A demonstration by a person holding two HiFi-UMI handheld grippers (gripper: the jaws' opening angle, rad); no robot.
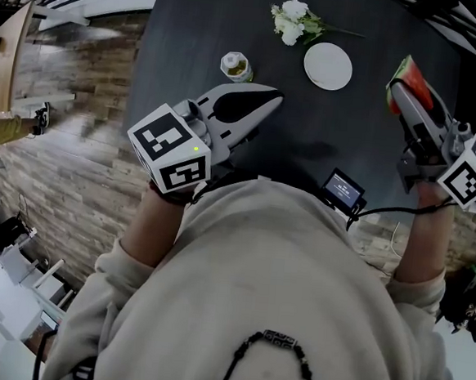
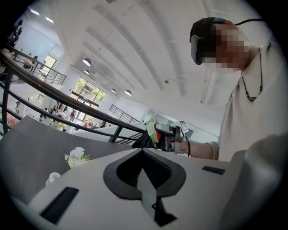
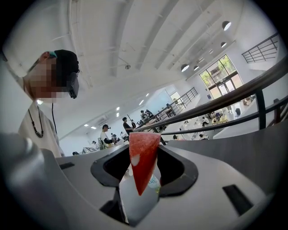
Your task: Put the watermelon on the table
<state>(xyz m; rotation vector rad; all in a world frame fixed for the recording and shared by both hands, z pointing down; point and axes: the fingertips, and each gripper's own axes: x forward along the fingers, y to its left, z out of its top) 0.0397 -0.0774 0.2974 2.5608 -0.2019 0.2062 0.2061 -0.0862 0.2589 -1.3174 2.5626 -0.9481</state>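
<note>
A wedge of watermelon (image 1: 412,78), red flesh with a green rind, is clamped in my right gripper (image 1: 403,90), which hangs above the right side of the dark table (image 1: 349,136). In the right gripper view the watermelon (image 3: 143,161) stands point down between the jaws. From the left gripper view, the watermelon (image 2: 151,127) and the right gripper (image 2: 167,134) show in the air beyond the table. My left gripper (image 1: 272,96) hovers over the table's near left part, jaws together and empty.
On the far part of the table lie a white plate (image 1: 328,66), a bunch of white flowers (image 1: 294,21) and a small jar (image 1: 235,66). A small screen device (image 1: 342,189) sits at my chest. Wooden floor runs along the left.
</note>
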